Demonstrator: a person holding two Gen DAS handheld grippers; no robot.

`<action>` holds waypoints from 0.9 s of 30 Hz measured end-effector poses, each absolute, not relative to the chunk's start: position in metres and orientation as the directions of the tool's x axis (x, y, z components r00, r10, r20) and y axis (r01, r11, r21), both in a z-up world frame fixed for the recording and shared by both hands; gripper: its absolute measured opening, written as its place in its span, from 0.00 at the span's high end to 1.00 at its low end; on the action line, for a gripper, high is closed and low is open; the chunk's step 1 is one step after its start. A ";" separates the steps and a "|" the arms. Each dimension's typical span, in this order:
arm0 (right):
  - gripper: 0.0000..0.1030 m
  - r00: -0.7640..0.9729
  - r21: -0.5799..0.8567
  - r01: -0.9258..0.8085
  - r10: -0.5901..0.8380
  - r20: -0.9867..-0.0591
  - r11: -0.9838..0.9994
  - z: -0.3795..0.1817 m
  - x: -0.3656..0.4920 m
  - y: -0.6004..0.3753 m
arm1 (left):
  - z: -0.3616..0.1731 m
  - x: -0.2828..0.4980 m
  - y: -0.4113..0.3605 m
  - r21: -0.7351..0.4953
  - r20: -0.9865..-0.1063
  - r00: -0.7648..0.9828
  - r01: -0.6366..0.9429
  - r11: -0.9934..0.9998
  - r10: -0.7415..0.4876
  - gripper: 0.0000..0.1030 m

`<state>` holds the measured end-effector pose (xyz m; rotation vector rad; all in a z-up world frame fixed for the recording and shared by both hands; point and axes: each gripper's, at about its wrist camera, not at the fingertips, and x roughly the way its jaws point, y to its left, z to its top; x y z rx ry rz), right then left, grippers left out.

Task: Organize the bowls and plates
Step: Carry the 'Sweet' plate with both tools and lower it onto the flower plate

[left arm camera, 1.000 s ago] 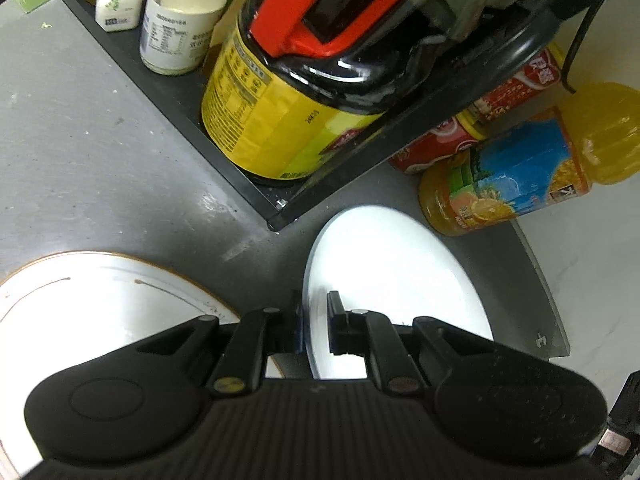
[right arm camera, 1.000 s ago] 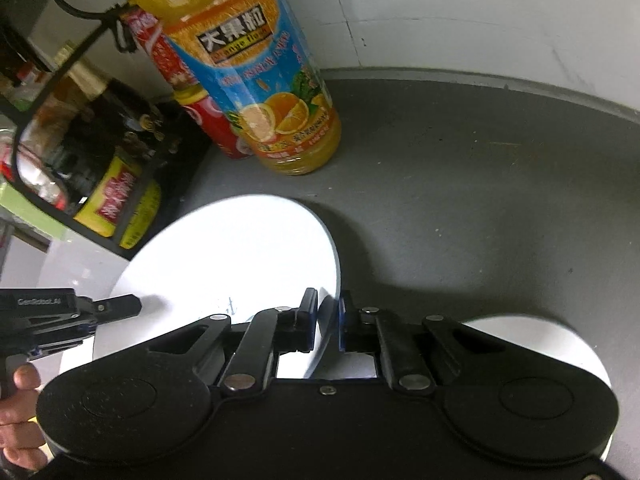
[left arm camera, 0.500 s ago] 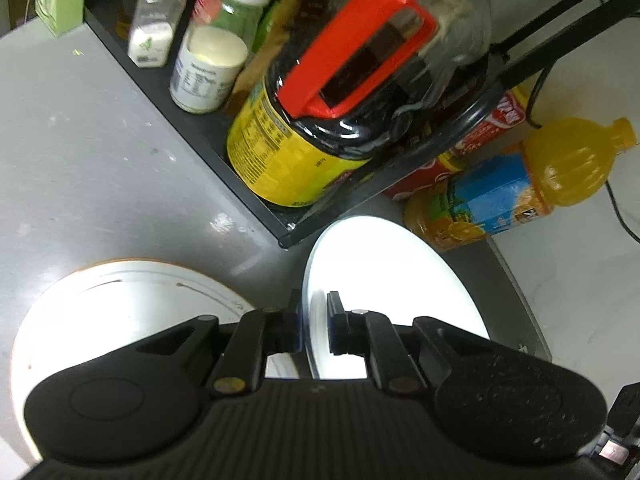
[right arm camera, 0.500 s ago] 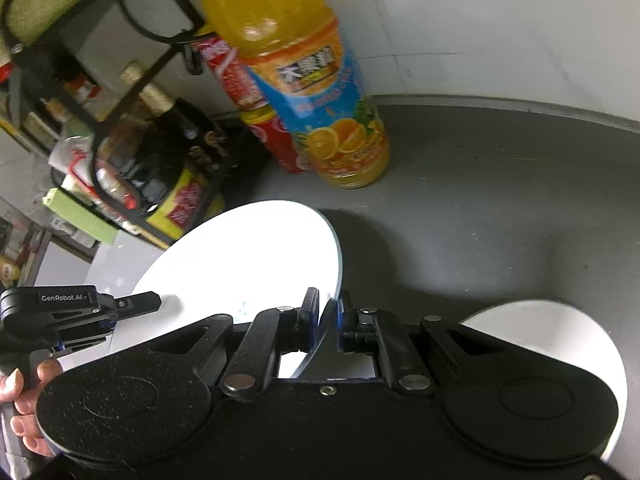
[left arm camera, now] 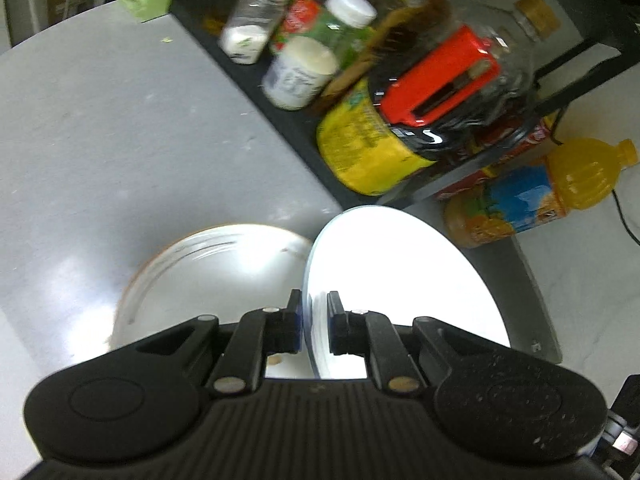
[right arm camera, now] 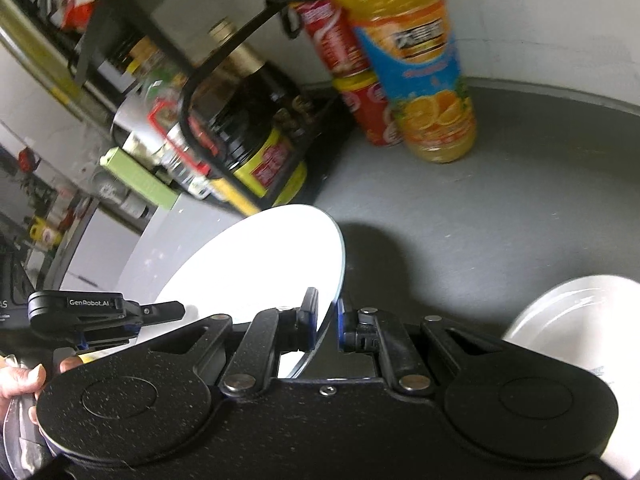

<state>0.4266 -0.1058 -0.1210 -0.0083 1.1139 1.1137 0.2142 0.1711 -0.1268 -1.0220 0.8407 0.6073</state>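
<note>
A plain white plate [left arm camera: 400,272] is held off the grey counter, tilted, by both grippers on opposite rims. My left gripper [left arm camera: 314,320] is shut on its near rim in the left wrist view. My right gripper [right arm camera: 326,320] is shut on the other rim of the same white plate [right arm camera: 256,264]. The left gripper [right arm camera: 160,312] also shows at the plate's far side in the right wrist view, held by a hand [right arm camera: 16,376]. A brown-rimmed white plate [left arm camera: 208,280] lies on the counter just left of the held one. A white bowl [right arm camera: 580,320] sits at the lower right.
A black wire shelf [left arm camera: 280,120] holds jars, bottles and a big oil jug [left arm camera: 400,136] with a red handle. An orange juice bottle [right arm camera: 424,80] and red cans [right arm camera: 360,92] stand by the white wall. Grey counter [right arm camera: 480,220] spreads beyond the plate.
Both grippers have risen and pulled back with the white plate, so more of the shelf and counter shows. The brown-rimmed plate now sits further below and closer to centre.
</note>
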 end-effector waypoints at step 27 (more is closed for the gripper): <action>0.92 -0.082 0.453 -0.780 0.648 -0.758 0.432 -0.141 0.370 -0.081 | -0.161 0.144 0.169 -0.415 -0.889 0.452 -0.859 0.299 0.065 0.90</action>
